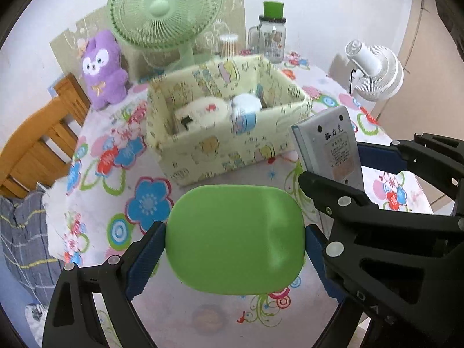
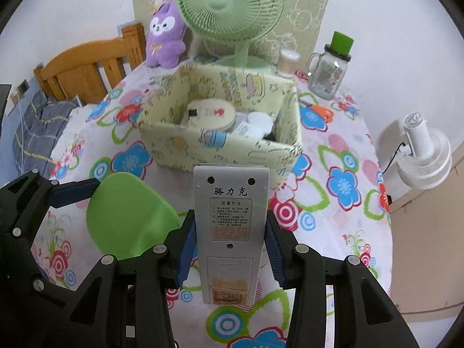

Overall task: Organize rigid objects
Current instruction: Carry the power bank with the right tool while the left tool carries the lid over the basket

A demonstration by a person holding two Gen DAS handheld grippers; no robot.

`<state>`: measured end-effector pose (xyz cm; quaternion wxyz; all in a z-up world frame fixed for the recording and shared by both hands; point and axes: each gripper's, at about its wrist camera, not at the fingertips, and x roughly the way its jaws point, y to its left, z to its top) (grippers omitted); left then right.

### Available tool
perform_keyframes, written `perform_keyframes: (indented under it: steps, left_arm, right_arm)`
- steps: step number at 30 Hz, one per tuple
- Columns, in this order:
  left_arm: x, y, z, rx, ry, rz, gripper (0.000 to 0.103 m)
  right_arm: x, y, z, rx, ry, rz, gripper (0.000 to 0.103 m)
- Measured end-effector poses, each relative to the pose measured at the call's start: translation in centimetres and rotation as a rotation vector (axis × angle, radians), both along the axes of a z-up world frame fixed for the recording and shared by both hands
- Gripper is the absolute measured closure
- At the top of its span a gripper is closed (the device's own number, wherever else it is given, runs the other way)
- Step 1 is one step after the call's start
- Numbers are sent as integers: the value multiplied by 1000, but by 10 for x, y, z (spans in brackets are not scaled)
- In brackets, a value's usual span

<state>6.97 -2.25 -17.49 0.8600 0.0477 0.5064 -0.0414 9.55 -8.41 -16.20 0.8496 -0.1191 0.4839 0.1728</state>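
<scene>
My left gripper (image 1: pixel 235 240): angled down over table (image 1: pixel 162 298), jaws wide, clamping green case (image 1: pixel 235 240). My right gripper (image 2: pixel 230 245): angled down, jaws narrow, gripping grey remote (image 2: pixel 230 232) back-up. Storage box (image 1: pixel 223 150) just beyond both.

Plain white wall (image 2: pixel 377 14) behind table (image 2: pixel 333 145) with floral cloth. Wooden headboard (image 2: pixel 84 66) left of table, grey plaid bedding (image 2: pixel 34 121) below it. Beige panel (image 2: pixel 420 246) right of table.
</scene>
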Motion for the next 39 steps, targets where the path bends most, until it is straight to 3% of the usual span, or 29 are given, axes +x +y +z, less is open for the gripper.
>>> perform_keyframes:
  steps: [18,39]
  left_arm:
    - [20,4,42,23,-78,0,8]
    - [74,10,54,23,-112,20,8]
  right_arm:
    - [23,1,39,33,-40,-18,57]
    - [86,5,51,41,-45,-2,57]
